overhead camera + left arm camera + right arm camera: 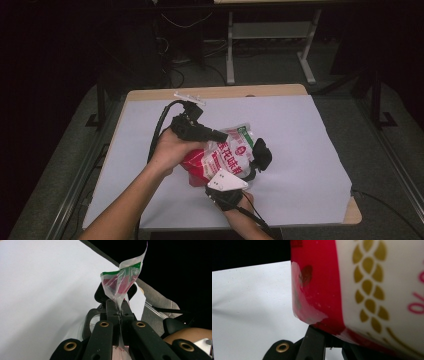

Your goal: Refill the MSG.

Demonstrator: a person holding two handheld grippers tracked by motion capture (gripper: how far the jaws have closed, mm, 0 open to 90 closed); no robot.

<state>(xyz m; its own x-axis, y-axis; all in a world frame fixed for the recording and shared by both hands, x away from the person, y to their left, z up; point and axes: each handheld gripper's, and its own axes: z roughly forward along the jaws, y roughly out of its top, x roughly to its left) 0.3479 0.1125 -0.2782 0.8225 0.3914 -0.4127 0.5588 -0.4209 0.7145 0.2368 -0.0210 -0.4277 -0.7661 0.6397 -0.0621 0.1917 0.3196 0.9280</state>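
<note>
Here the soft, crinkly bag (231, 152) hangs above the table (300, 150) centre; the left gripper (119, 312) pinches its thin top edge, the right gripper (252, 167) clamps its near side; probably slippery.

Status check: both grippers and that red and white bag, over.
Left gripper shut on bag top edge. Right gripper shut on its red bottom end. Bag held over white sheet; nothing in the way.
</note>
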